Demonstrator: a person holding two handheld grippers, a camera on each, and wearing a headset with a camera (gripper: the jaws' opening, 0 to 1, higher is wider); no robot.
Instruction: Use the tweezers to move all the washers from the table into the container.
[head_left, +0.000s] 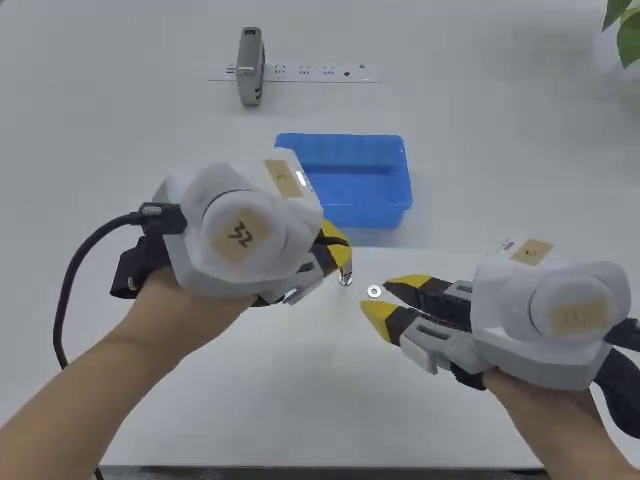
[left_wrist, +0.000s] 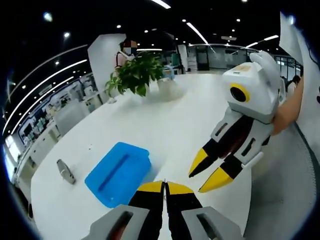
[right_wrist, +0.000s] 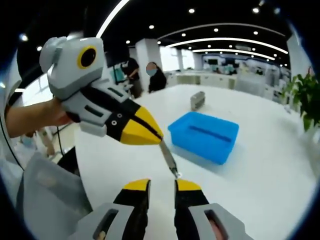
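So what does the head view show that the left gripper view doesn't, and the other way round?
The head view gives you a small washer on the table, lying between the tweezers' tip and the right claw, plus a white power strip. The left gripper view gives you ceiling lights and the office beyond. Both share the blue container, the grey block and the open right claw.

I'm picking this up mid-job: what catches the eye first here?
The left gripper, jaws shut on the tweezers, points their tips down at the table on the near side of the blue container. One small washer lies on the table beside those tips, with the right gripper open right next to it.
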